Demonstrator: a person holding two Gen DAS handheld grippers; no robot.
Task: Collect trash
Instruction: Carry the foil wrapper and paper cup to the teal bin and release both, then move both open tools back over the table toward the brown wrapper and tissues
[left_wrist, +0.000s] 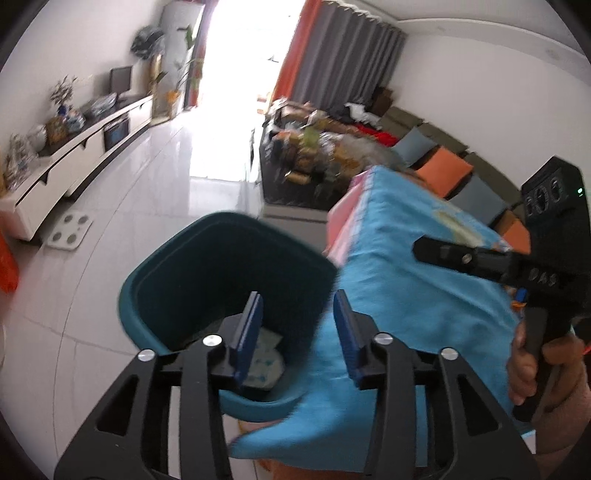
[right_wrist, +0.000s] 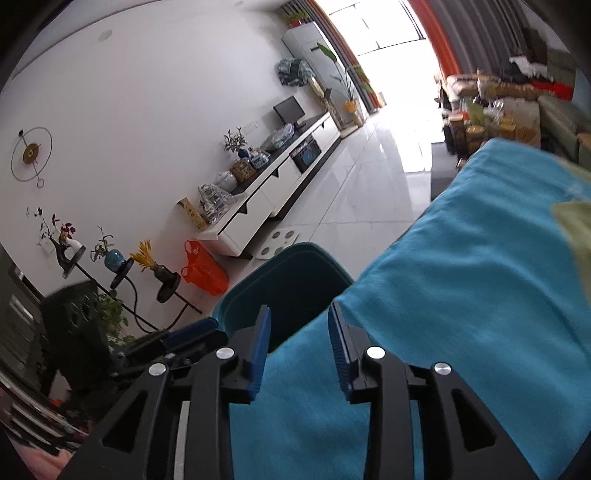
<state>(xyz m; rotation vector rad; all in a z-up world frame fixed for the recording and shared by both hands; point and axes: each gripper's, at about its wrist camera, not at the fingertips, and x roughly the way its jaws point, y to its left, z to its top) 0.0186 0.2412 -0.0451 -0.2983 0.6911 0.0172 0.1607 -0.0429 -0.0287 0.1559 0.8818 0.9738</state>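
Observation:
A teal trash bin (left_wrist: 207, 280) stands on the white floor beside a table draped in a blue cloth (left_wrist: 424, 280). White crumpled trash (left_wrist: 266, 363) lies at the bin's bottom. My left gripper (left_wrist: 299, 332) is open and empty, above the bin's near rim and the cloth edge. My right gripper (right_wrist: 297, 347) is open and empty over the blue cloth (right_wrist: 461, 277), with the bin (right_wrist: 288, 284) just ahead to its left. The right gripper's body (left_wrist: 539, 266) shows at the right of the left wrist view, held by a hand. The left gripper's fingertips (right_wrist: 192, 330) show at the bin's left in the right wrist view.
A long white TV cabinet (right_wrist: 280, 184) with ornaments runs along the wall. An orange bag (right_wrist: 203, 273) and a white scale (left_wrist: 68, 230) lie on the floor by it. A cluttered dark table (left_wrist: 314, 162) and a sofa with cushions (left_wrist: 443, 166) stand behind.

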